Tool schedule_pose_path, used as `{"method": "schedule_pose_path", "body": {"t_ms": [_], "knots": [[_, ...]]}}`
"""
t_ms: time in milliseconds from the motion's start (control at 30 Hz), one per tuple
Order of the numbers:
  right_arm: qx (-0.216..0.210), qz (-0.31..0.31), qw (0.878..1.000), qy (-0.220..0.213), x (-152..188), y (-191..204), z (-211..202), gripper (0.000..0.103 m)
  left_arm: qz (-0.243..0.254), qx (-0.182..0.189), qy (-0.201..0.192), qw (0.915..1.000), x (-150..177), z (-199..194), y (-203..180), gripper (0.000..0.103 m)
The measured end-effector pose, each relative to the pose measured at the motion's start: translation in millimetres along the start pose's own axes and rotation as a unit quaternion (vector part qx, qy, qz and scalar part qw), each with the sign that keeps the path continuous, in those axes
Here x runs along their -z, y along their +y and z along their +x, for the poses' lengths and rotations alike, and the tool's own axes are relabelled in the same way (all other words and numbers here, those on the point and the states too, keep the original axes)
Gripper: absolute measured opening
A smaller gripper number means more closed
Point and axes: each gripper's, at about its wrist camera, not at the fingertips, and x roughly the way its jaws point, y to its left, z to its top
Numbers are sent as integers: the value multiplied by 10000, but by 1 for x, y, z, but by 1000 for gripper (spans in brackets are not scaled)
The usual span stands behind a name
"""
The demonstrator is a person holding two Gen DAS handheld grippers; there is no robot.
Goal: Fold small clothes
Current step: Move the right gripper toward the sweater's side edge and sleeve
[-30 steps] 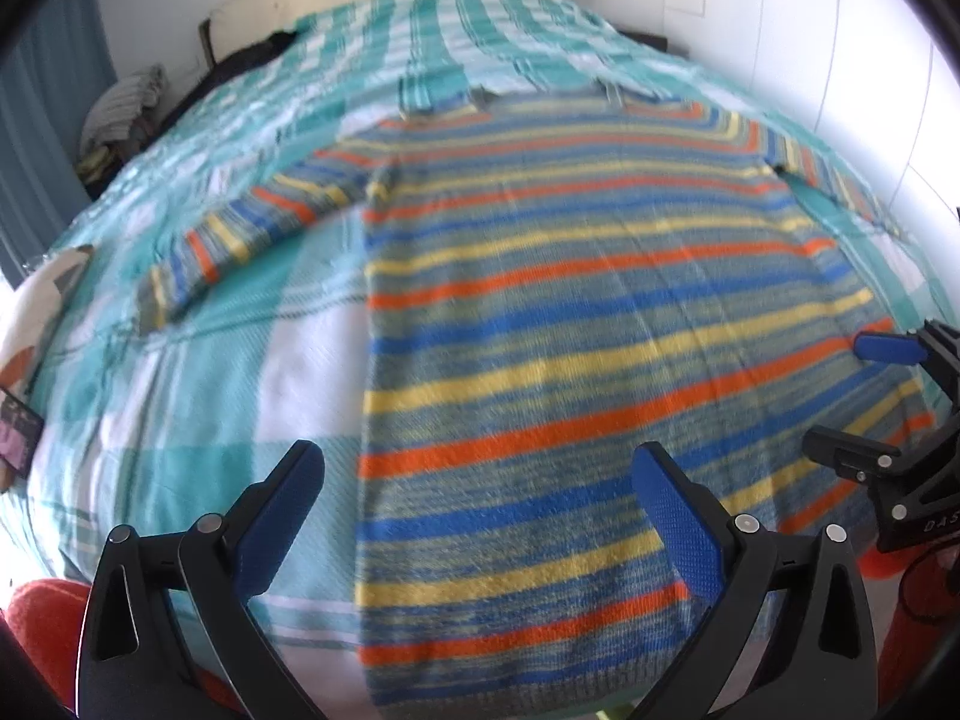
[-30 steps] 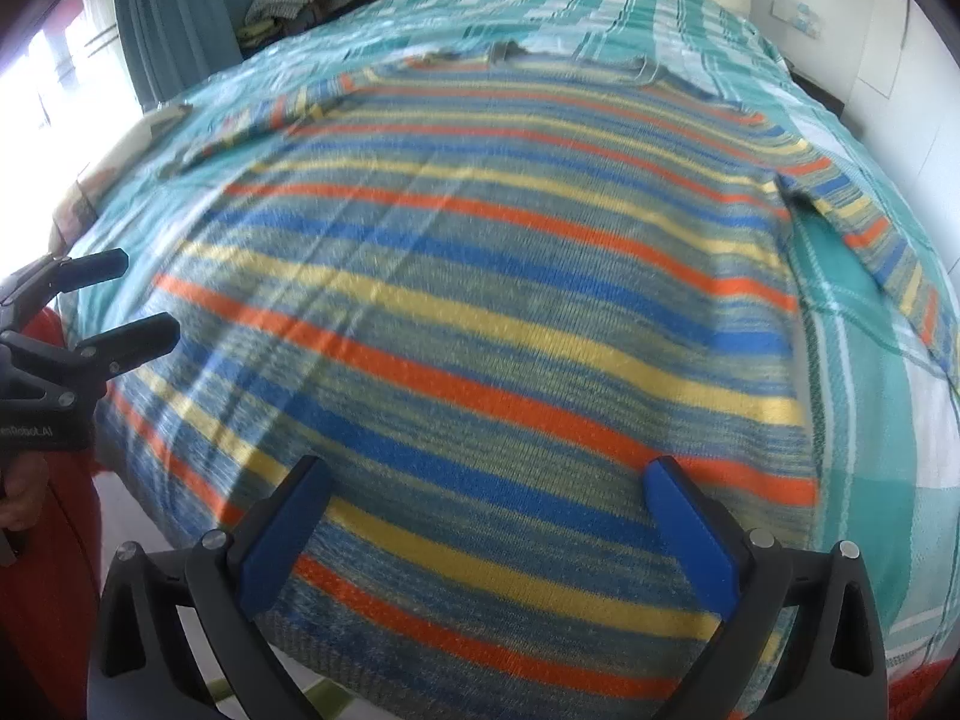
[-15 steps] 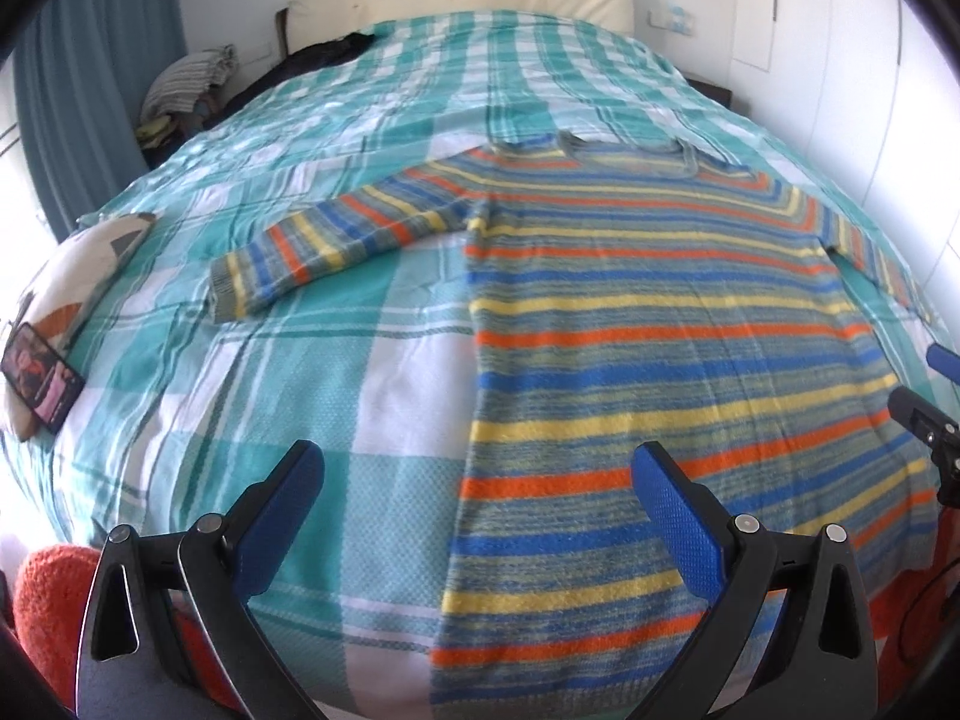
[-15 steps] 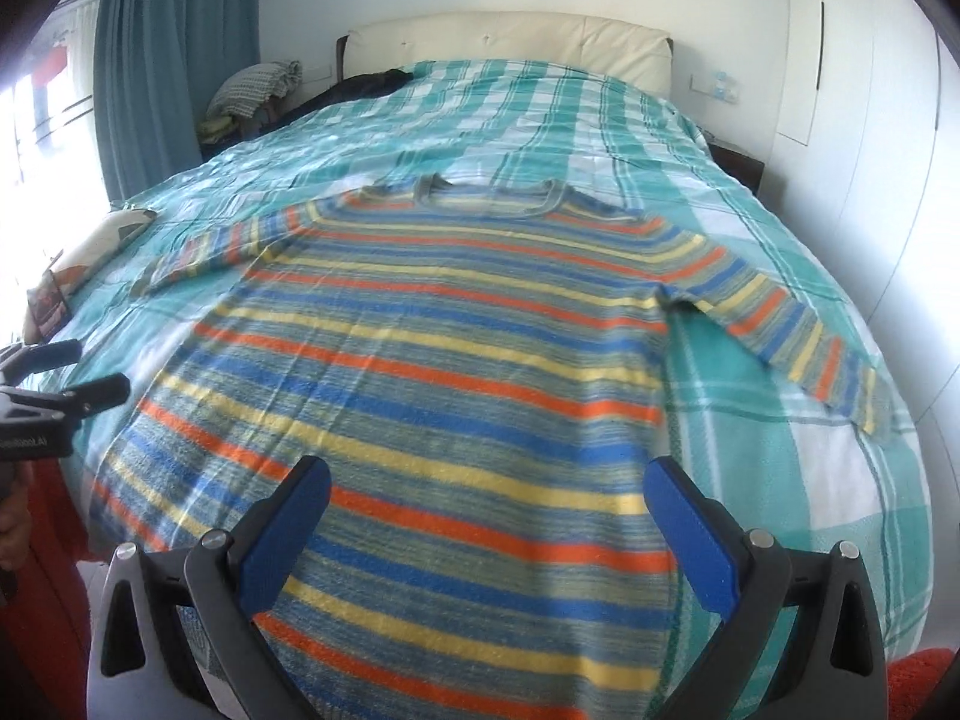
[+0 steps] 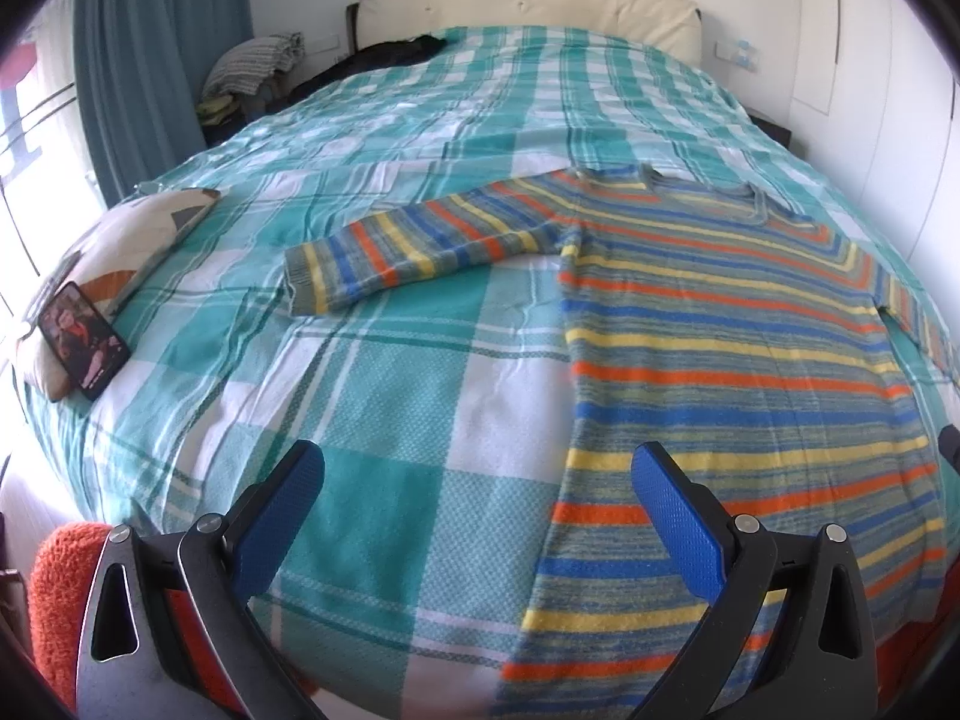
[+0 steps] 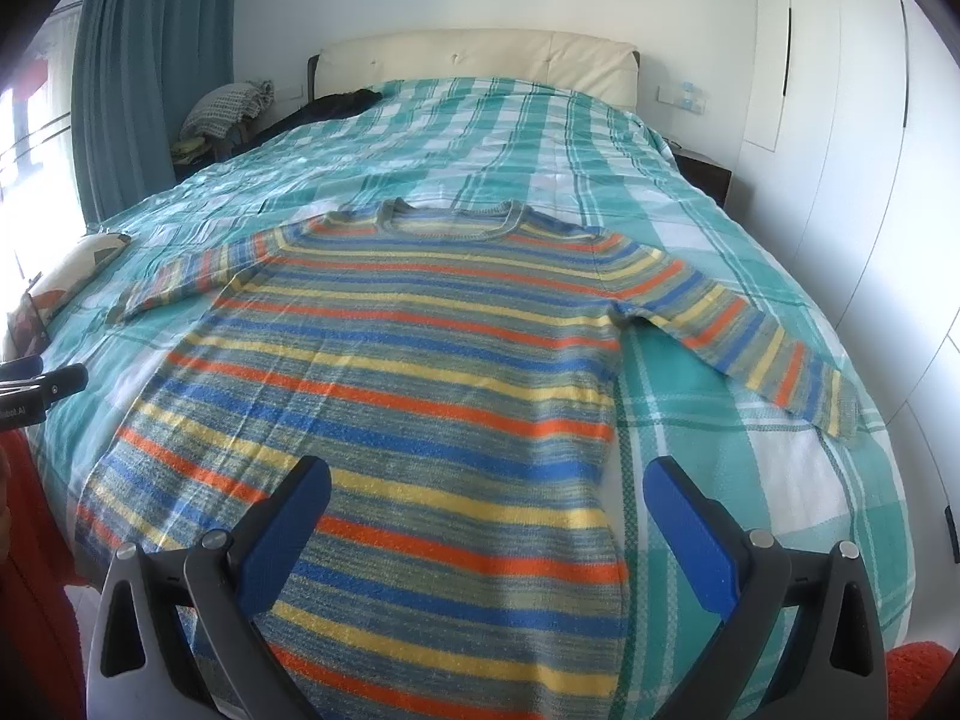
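A striped sweater (image 6: 408, 384) in blue, orange, yellow and grey-green lies flat on the bed, neck away from me, both sleeves spread out. In the left wrist view the sweater (image 5: 732, 372) fills the right side, its left sleeve (image 5: 414, 246) reaching left. My left gripper (image 5: 474, 510) is open and empty above the bed's near edge, left of the sweater's hem. My right gripper (image 6: 486, 516) is open and empty above the hem's right part. The left gripper also shows in the right wrist view (image 6: 42, 384) at the left edge.
The bed (image 5: 372, 396) has a teal and white plaid cover. A pillow (image 5: 114, 252) with a phone (image 5: 81, 339) leaning on it lies at the left edge. Dark clothes (image 6: 336, 105) lie by the headboard. White wardrobes (image 6: 840, 120) stand on the right, a curtain (image 6: 138, 90) on the left.
Both grippers have pulled back and up from the sweater, so more of the bed shows. The left gripper has shifted left off the hem. Both stay open.
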Motion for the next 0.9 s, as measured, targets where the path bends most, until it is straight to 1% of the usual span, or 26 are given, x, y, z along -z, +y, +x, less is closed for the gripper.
{"method": "schedule_pose_path", "body": {"t_ms": [100, 233, 367, 467, 567, 667, 900], "knots": [[106, 25, 9999, 4, -1, -3, 0, 103, -10, -60, 76, 10000, 1, 4, 3, 102], [344, 77, 9993, 103, 2, -9, 3, 103, 89, -271, 234, 9993, 6, 12, 4, 102], [573, 179, 9980, 201, 6, -18, 6, 103, 91, -321, 355, 9988, 9, 18, 7, 102], [754, 259, 9964, 290, 6, -24, 11, 103, 121, -367, 358, 9986, 7, 21, 7, 102], [857, 295, 9954, 313, 6, -27, 14, 103, 137, -418, 391, 9983, 8, 24, 7, 102], [905, 248, 9949, 358, 8, -27, 16, 103, 127, -414, 505, 9978, 10, 28, 8, 102], [968, 278, 9941, 411, 9, -30, 19, 103, 160, -452, 531, 9974, 10, 29, 7, 102]]}}
